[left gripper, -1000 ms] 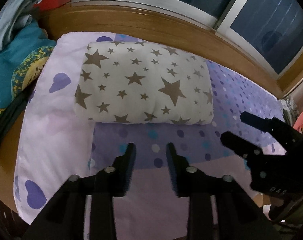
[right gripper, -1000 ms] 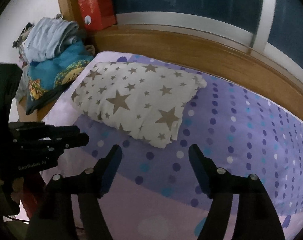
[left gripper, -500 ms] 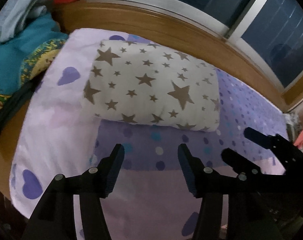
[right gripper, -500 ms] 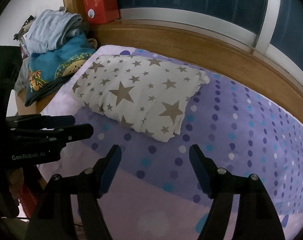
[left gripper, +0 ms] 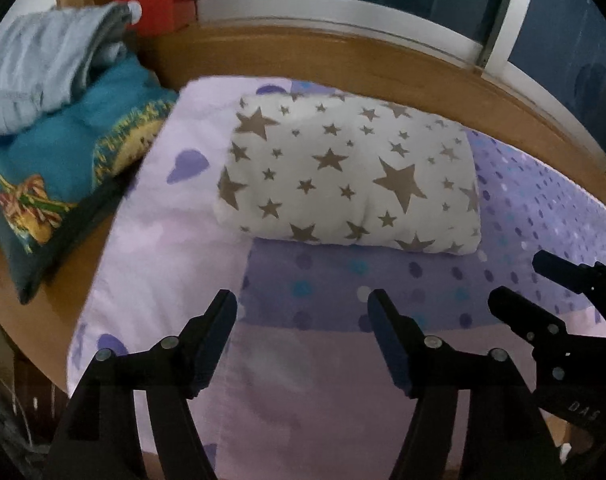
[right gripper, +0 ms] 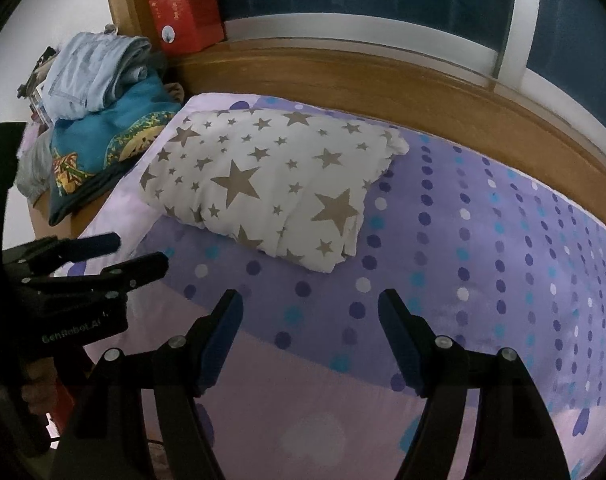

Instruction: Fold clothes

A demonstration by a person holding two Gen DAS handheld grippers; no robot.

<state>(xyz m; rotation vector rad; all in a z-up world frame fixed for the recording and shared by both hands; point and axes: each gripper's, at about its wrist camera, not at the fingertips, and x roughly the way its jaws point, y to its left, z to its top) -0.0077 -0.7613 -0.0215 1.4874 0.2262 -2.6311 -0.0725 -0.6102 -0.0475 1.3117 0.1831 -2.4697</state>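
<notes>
Left gripper (left gripper: 301,308) hangs over the sheet (left gripper: 303,380), jaws opening, nothing between them. Right gripper (right gripper: 310,308) just beside it, jaws wide apart and empty. Ahead of both lies the star pillow (left gripper: 343,176); the folded clothes (left gripper: 55,128) are stacked ahead, off to the left

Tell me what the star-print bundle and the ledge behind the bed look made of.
Star-print bundle: soft woven fabric, likely cotton, matte; it creases and puffs at the folds. Ledge: wood or wood veneer, orange-brown with a smooth, faintly glossy finish; grain too blurred to confirm.
</notes>
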